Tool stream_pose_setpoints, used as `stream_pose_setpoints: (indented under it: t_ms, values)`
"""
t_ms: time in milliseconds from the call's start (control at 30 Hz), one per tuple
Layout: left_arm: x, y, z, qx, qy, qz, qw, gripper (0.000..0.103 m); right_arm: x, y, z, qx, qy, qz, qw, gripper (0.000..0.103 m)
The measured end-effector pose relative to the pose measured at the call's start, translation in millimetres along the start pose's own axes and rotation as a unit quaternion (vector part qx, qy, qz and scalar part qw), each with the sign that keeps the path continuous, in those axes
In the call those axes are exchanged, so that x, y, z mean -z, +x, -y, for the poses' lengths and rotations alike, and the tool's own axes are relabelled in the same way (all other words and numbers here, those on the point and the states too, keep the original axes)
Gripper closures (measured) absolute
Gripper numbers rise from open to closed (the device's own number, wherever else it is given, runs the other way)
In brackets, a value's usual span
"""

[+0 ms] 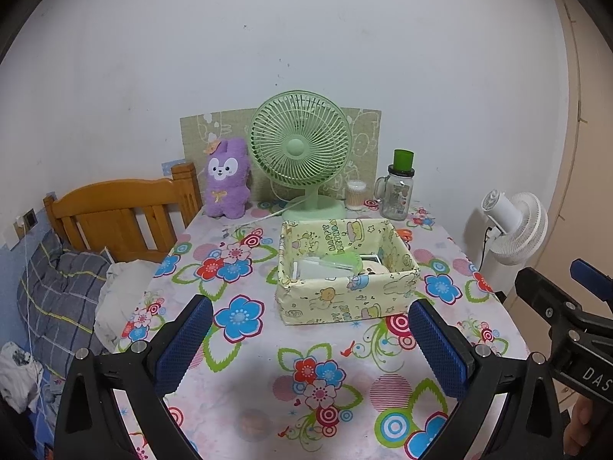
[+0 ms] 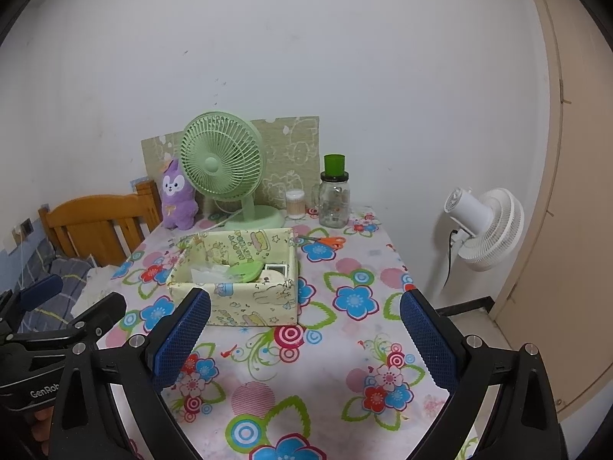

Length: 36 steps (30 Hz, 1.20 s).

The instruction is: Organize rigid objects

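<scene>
I hold both grippers low over the near edge of the bench [image 1: 237,395], side by side and pointing toward the far wall. My left gripper [image 1: 310,341] is level, its blue-padded fingers [image 1: 184,345] spread wide apart with nothing between them. My right gripper [image 2: 304,339] matches it: fingers [image 2: 429,341] wide apart, empty, hovering above the flowered cloth. In the left wrist view the right gripper shows at the right edge, with part of my hand [image 1: 582,425] wrapped on its handle.

The yellow patterned box [image 1: 345,299] sits on the bench ahead of both grippers, well clear of the fingers. Inside it lie a pale green lidded item [image 2: 245,270], some clear plastic pieces and a small white-framed object I cannot make out. Orange-handled scissors [image 2: 325,242] lie on the cloth just beyond the box's right far corner.

At the back of the bench stand a green fan [image 1: 300,145], a purple plush toy [image 1: 226,180], a tub of cotton swabs [image 1: 355,194] and a glass jar [image 1: 396,195] with a green cup on its lid. A white fan [image 2: 484,228] stands beside the bench.
</scene>
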<state>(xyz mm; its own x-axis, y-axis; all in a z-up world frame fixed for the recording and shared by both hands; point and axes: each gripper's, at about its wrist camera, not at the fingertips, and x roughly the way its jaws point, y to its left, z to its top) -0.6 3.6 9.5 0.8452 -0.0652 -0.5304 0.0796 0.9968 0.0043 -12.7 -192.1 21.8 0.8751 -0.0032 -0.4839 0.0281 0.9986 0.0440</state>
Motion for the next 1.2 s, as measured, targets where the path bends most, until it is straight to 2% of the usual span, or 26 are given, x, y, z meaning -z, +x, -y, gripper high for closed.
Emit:
stream_pose_setpoints:
  t_ms: [1200]
  values:
    - [-0.5,-3.8,-4.2,0.003,0.000,0.002,1.0000,0.000,1.4,0.6,-6.3,0.000,-0.007,-0.002,1.000,0.002]
